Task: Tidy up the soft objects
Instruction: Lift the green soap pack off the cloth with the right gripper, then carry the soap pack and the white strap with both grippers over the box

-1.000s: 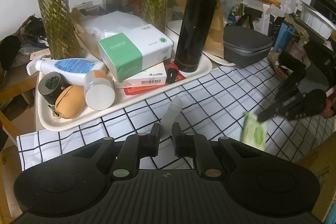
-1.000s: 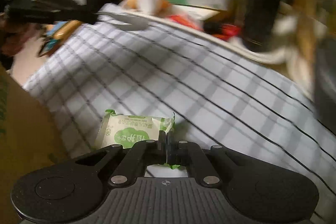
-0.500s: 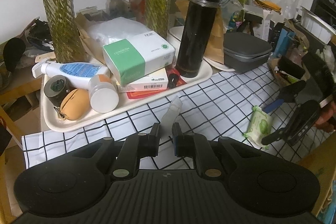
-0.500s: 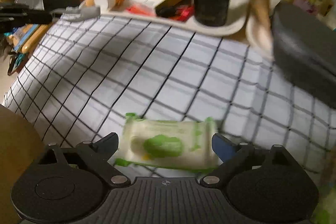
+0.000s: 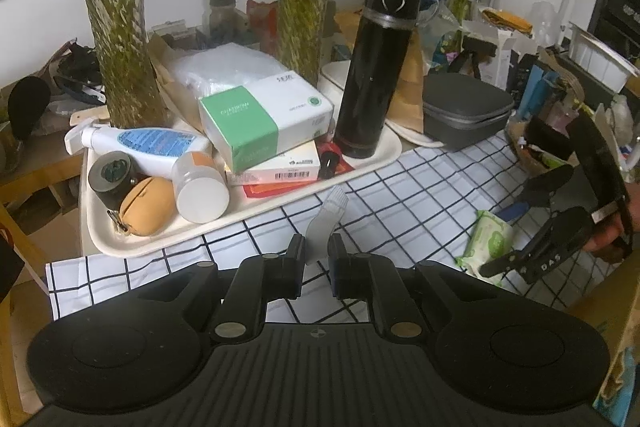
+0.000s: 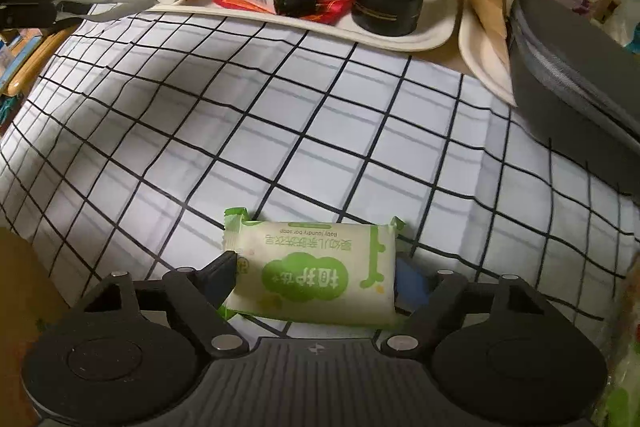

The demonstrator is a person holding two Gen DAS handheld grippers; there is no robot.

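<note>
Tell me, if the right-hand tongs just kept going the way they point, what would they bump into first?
Most likely the soap packet, which lies right between the open right tongs. They point steeply down, so just under it they would meet the checked cloth it rests on. Whether the fingers already touch the packet is hard to tell.

the right gripper's own body (image 6: 316, 359) is hiding the near edge of the soap packet (image 6: 316, 267); the grey case (image 6: 576, 99) is running off the right edge.
</note>
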